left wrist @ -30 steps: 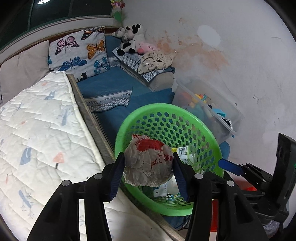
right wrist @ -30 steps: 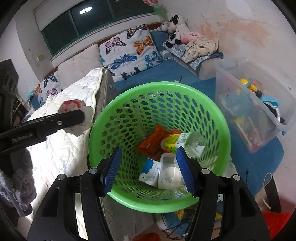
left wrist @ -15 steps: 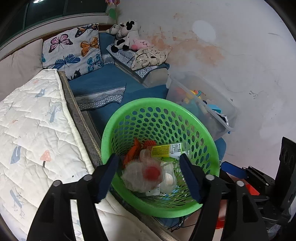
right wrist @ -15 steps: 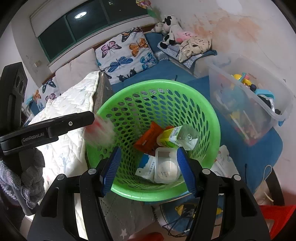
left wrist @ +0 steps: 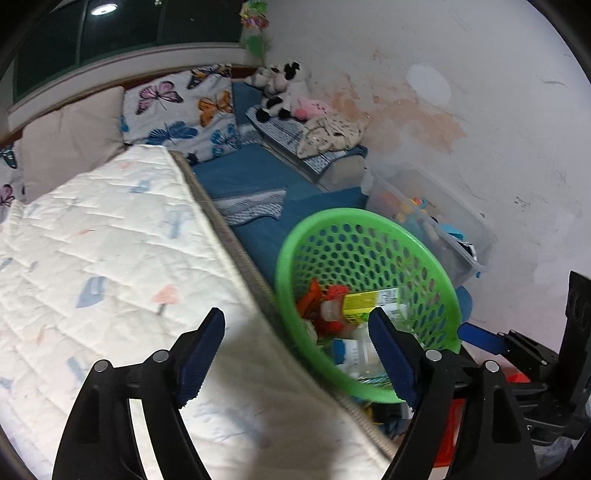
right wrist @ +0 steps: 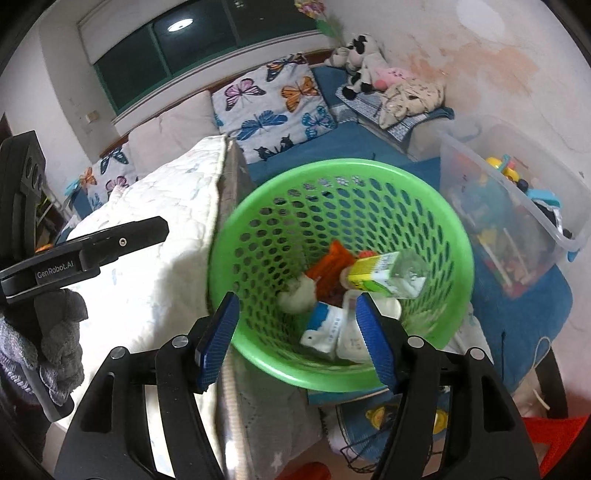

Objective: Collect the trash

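Hovering over quilt (left wrist: 110, 258): left gripper (left wrist: 295, 354) empty, jaws opening wide. Basket (right wrist: 340, 177) lies to its right, trash wad (right wrist: 299, 295) inside among wrappers. Right gripper (right wrist: 295, 332) sits nearer, jaws opening around the basket's near rim; grip not confirmed.

The room is lit from overhead: a round ceiling lamp (right wrist: 179, 25) shows as a bright reflection in the dark window (right wrist: 207, 51). The white quilt (left wrist: 110, 251) glares nearly blank close to the lens, with a soft dark shadow low on it (cast from nearer the camera). Both views bow strongly and go black at the corners. Near surfaces are smeared with blur.
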Action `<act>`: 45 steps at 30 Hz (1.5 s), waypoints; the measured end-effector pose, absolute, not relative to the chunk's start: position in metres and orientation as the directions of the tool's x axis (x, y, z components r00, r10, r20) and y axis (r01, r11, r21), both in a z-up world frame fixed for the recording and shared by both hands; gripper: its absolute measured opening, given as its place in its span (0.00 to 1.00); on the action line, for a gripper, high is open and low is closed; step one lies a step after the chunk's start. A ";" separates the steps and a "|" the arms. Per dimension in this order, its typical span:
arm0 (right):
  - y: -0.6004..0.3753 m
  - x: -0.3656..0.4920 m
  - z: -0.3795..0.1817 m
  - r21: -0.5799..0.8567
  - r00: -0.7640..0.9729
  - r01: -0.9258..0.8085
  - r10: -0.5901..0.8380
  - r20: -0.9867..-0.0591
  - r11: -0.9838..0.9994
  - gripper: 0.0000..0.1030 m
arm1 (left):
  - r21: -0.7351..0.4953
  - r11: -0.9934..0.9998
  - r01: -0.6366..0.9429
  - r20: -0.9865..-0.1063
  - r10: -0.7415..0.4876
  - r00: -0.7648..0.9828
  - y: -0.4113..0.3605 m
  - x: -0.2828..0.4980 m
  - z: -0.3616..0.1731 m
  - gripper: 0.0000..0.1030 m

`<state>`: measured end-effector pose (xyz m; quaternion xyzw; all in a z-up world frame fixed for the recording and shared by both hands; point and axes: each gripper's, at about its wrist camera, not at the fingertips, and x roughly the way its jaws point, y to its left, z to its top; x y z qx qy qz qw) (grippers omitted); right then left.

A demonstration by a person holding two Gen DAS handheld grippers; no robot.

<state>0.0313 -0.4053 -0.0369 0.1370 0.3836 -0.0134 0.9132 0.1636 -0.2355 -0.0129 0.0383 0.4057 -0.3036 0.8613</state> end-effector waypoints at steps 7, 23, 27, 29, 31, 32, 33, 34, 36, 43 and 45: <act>-0.377 0.034 -0.032 0.219 0.709 0.079 0.100 -0.698 0.973 0.68 | -0.125 0.849 0.514 -0.695 -0.444 0.565 -0.200 0.150 -0.005 0.79; -0.317 0.036 -0.024 0.155 0.704 -0.005 0.114 -0.701 0.988 0.83 | -0.096 0.920 0.380 -0.627 -0.352 0.695 -0.116 0.117 0.010 0.91; -0.310 0.033 -0.022 0.157 0.708 -0.009 0.117 -0.696 0.988 0.85 | -0.111 0.933 0.343 -0.623 -0.334 0.707 -0.097 0.110 0.009 0.91; -0.308 0.033 -0.020 0.162 0.710 -0.004 0.117 -0.694 0.987 0.86 | -0.108 0.941 0.322 -0.618 -0.317 0.720 -0.087 0.106 0.009 0.91; -0.307 0.032 -0.019 0.169 0.711 -0.002 0.120 -0.693 0.986 0.86 | -0.098 0.946 0.308 -0.612 -0.301 0.732 -0.080 0.102 0.010 0.91; -0.307 0.031 -0.018 0.173 0.713 -0.001 0.122 -0.691 0.985 0.86 | -0.090 0.950 0.300 -0.610 -0.291 0.737 -0.076 0.100 0.011 0.91; -0.306 0.030 -0.017 0.174 0.714 -0.001 0.122 -0.689 0.985 0.87 | -0.086 0.951 0.298 -0.609 -0.287 0.739 -0.073 0.098 0.011 0.91; -0.305 0.029 -0.016 0.173 0.715 -0.001 0.122 -0.689 0.985 0.87 | -0.080 0.953 0.291 -0.608 -0.278 0.744 -0.070 0.095 0.011 0.91; -0.301 0.027 -0.014 0.166 0.719 -0.002 0.117 -0.685 0.986 0.88 | -0.071 0.957 0.283 -0.606 -0.266 0.749 -0.066 0.091 0.011 0.91; -0.291 0.022 -0.010 0.150 0.726 -0.017 0.115 -0.678 0.989 0.91 | -0.055 0.960 0.274 -0.601 -0.251 0.759 -0.057 0.078 0.011 0.91; -0.288 0.021 -0.009 0.151 0.727 -0.022 0.119 -0.676 0.988 0.91 | -0.049 0.960 0.275 -0.597 -0.248 0.763 -0.054 0.074 0.011 0.91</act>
